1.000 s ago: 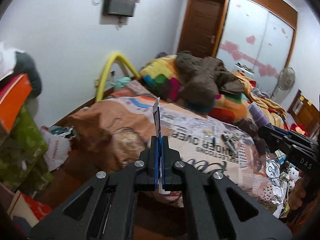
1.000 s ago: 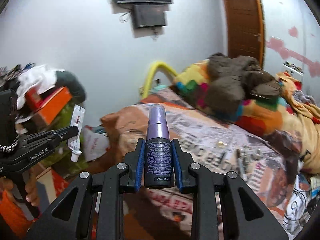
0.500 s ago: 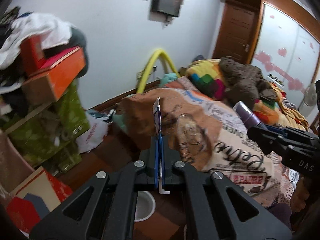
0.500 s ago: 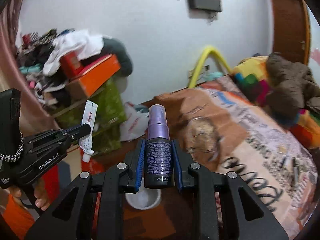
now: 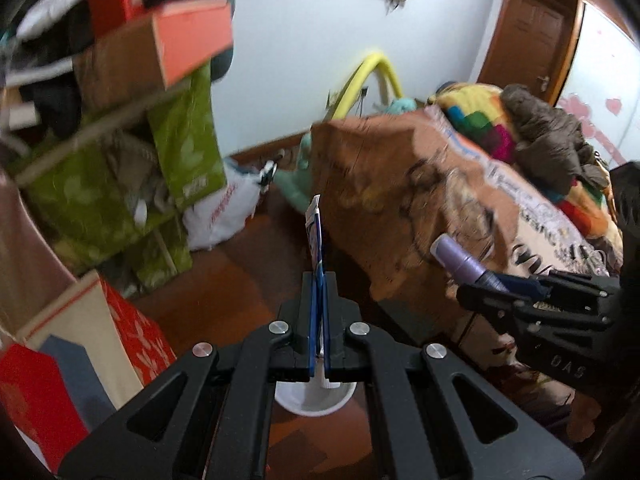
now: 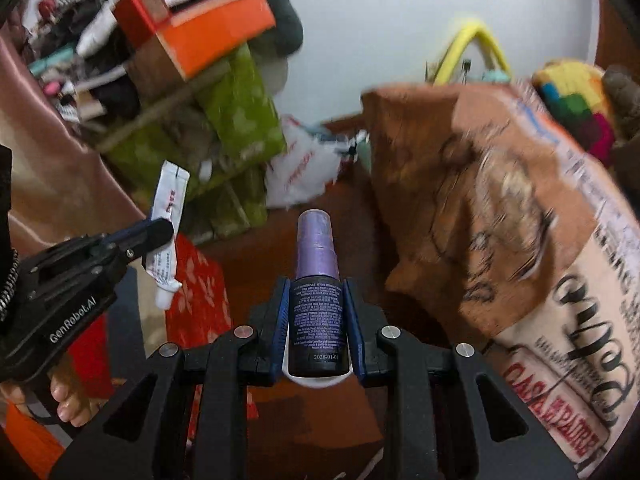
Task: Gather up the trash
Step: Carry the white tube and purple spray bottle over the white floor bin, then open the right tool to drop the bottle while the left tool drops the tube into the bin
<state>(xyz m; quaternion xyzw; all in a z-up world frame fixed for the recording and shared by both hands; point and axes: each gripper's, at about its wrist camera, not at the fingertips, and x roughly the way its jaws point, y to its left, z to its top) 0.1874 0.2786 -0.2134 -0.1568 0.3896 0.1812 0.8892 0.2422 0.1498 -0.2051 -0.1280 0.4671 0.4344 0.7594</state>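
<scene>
Left tongs point(image 5: 318, 320) clamped on flat squeezed tube point(image 5: 315, 236). Right tongs point(image 6: 316, 320) gripping purple spray bottle point(image 6: 316, 280). Both items collected, neither dropped. White bin point(image 5: 316, 398) on floor directly below both tongs. Left: release into bin.

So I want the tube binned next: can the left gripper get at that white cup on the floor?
Probably yes: the white cup sits on bare floor just beyond the left gripper, nothing between them. Its jaws are full, though, clamped on the flat tube.
</scene>
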